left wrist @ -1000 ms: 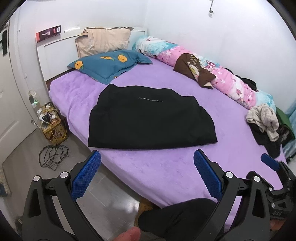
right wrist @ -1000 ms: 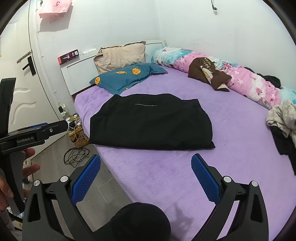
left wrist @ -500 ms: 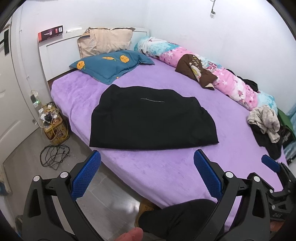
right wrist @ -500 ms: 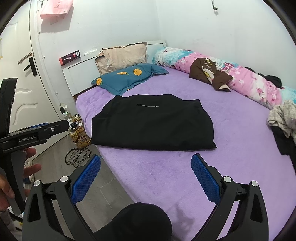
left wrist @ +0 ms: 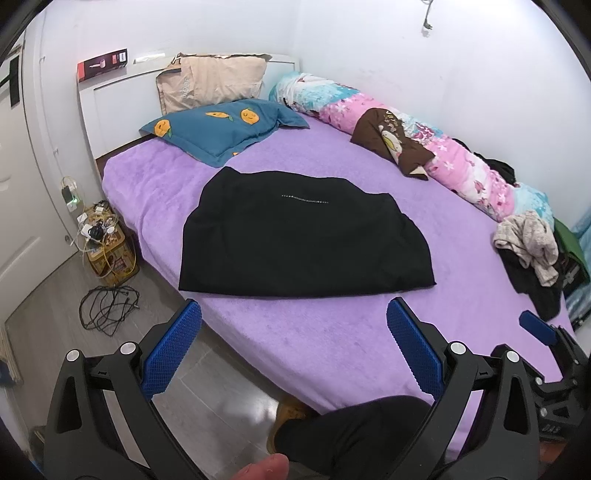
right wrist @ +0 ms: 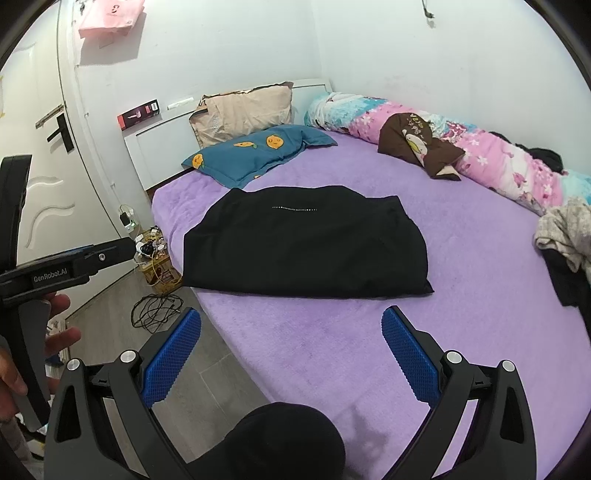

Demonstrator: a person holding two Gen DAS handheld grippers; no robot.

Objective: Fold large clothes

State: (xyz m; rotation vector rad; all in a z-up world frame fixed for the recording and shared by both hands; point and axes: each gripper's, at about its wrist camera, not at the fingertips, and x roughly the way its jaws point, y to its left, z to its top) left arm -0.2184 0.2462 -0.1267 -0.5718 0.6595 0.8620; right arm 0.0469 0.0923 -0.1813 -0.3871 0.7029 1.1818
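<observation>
Both tongs gape empty: left gripper (left wrist: 293, 347), right gripper (right wrist: 291, 354). Black garment (left wrist: 303, 236) lies flat on bed (left wrist: 461, 314). Only right view shows the pink bag (right wrist: 110, 18) on the wall.

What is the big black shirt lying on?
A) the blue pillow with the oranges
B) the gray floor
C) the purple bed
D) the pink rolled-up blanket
C: the black shirt lies spread flat on the purple bed, apart from the blue pillow and the pink blanket.
</observation>
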